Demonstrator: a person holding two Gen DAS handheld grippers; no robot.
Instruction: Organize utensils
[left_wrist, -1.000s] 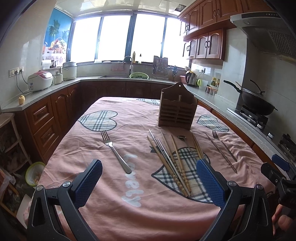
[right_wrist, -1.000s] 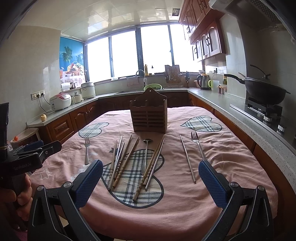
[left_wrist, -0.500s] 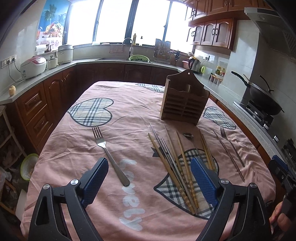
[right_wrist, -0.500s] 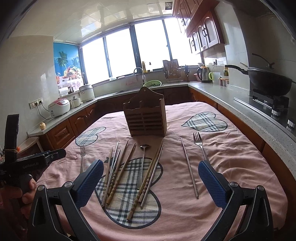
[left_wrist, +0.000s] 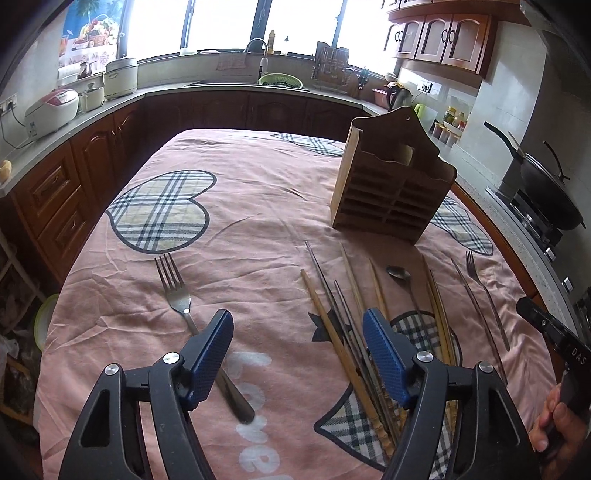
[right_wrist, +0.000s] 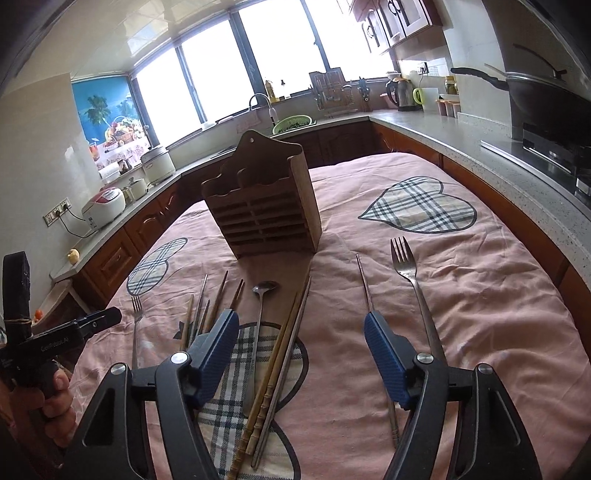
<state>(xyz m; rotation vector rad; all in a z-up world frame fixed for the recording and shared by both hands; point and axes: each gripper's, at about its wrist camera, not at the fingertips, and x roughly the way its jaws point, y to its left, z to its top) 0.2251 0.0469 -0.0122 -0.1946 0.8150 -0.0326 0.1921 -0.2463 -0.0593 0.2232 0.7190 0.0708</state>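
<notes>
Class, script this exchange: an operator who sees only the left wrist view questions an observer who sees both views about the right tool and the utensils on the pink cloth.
Operator: Is the right tool holding anything?
Observer: No, the right tool is open and empty.
Operator: What does its camera show between its fingers?
Observer: The spoon and a chopstick pair, both lying on the cloth.

A slatted wooden utensil holder (left_wrist: 391, 192) stood upright on the bench. Before it lay chopsticks (left_wrist: 343, 332), a spoon (right_wrist: 258, 317), and two forks (left_wrist: 177, 291) (right_wrist: 410, 280) apart at either side.
</notes>
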